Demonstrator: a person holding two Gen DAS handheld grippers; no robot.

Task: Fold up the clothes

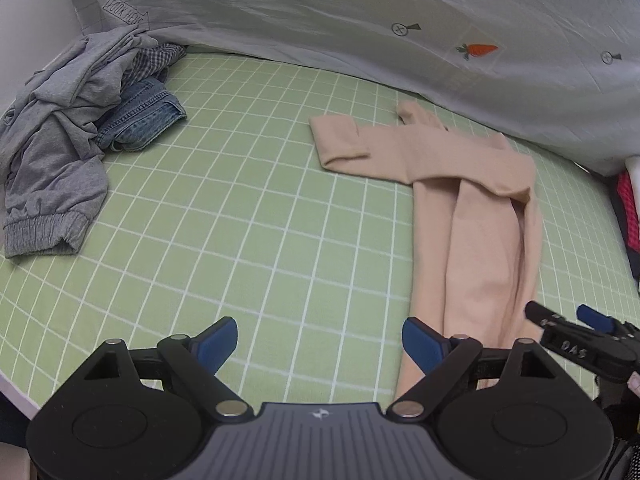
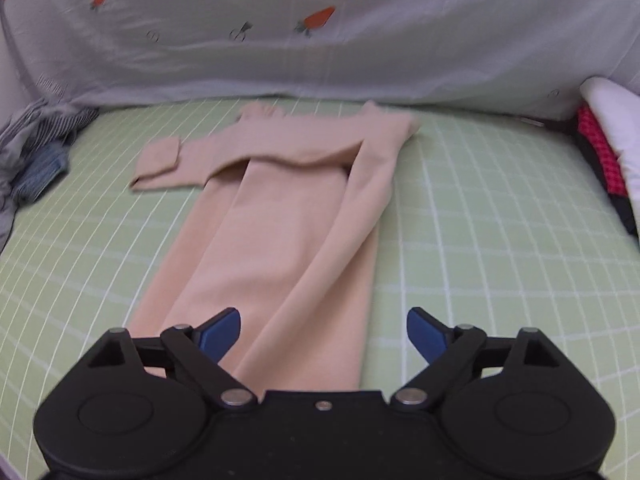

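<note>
Both grippers, left gripper (image 1: 320, 346) and right gripper (image 2: 324, 336), gape wide and empty near the beige top (image 2: 280, 240). Sleeves lie folded in; pinch hem corners evenly.

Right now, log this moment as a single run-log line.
left gripper: open, empty | right gripper: open, over near end of beige garment | garment: sleeves folded in, flat on green grid sheet | unfolded pile: far left

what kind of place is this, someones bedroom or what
Probably a bed at home, used for folding laundry. A green checked sheet covers a soft surface, a grey quilt printed with carrots is bunched along the back, and unfolded clothes are piled beside a half-folded beige top.
</note>
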